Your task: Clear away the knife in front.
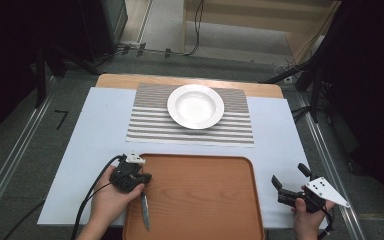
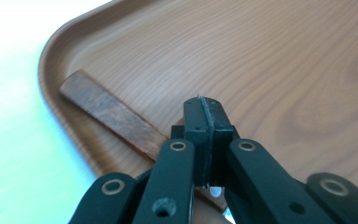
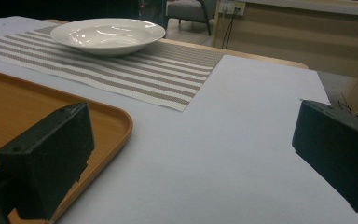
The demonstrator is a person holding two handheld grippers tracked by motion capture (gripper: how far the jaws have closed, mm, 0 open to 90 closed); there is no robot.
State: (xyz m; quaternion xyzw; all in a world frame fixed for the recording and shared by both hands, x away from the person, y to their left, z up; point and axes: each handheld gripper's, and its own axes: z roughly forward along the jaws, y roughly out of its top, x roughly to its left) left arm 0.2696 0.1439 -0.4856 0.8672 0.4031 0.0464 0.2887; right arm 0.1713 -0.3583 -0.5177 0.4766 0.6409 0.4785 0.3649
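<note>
Our two grippers are matte black. The left gripper [image 1: 130,176] carries a small pale plate on top and trails black cables toward the table edge; its linkage arms [image 2: 177,182] show brass-ringed pivots and small screw holes. Our right gripper [image 1: 291,182] bears a grey three-cornered plate [image 1: 325,190] dotted with dark holes, and blocky black jaw pads [image 3: 51,154].

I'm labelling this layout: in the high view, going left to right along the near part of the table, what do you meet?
Left claw shut on the knife → wooden tray → bare white table cover → right claw, jaws open.
</note>
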